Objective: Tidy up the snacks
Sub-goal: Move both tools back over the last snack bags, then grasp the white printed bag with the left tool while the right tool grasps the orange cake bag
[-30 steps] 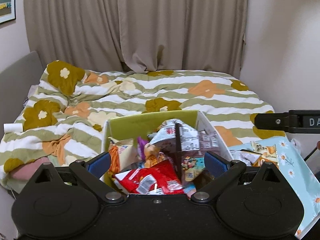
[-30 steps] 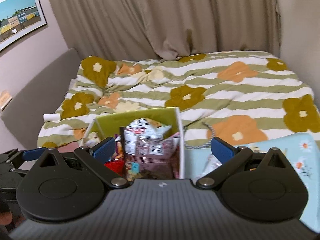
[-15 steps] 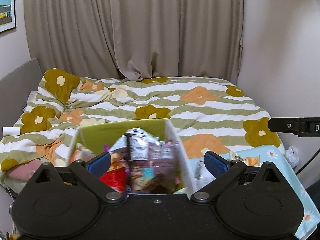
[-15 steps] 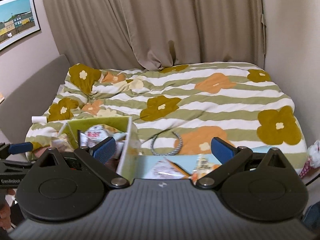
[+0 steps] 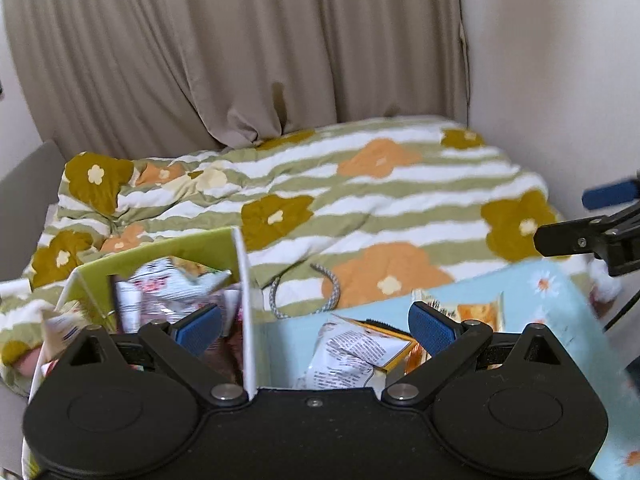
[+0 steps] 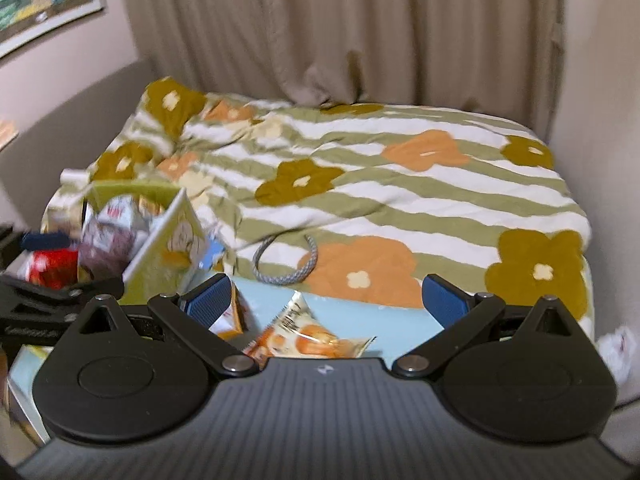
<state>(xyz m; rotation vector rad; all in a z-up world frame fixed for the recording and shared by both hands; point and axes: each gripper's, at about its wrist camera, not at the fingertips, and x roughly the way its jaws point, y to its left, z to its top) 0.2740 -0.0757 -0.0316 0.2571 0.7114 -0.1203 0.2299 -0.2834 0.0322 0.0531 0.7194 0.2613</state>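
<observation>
A green box point(image 5: 168, 249) full of snack packets stands at the left on a light blue cloth point(image 5: 532, 300); it also shows in the right wrist view point(image 6: 160, 240). My left gripper point(image 5: 316, 326) is open and empty, over the box's white right wall point(image 5: 246, 300) and a white printed packet point(image 5: 348, 354). An orange packet point(image 5: 476, 314) lies beyond it. My right gripper point(image 6: 326, 300) is open and empty above an orange snack packet point(image 6: 308, 338) on the cloth point(image 6: 396, 312). The right gripper also appears at the right edge of the left wrist view point(image 5: 608, 216).
A bed with a striped floral duvet point(image 6: 400, 184) lies behind the cloth, with a grey cord loop point(image 6: 286, 264) on it. Beige curtains point(image 5: 240, 48) hang behind. A white wall point(image 5: 560, 80) is on the right.
Both grippers have swung to the right, away from the box and toward the loose packets on the blue cloth. Both stay open and empty.
</observation>
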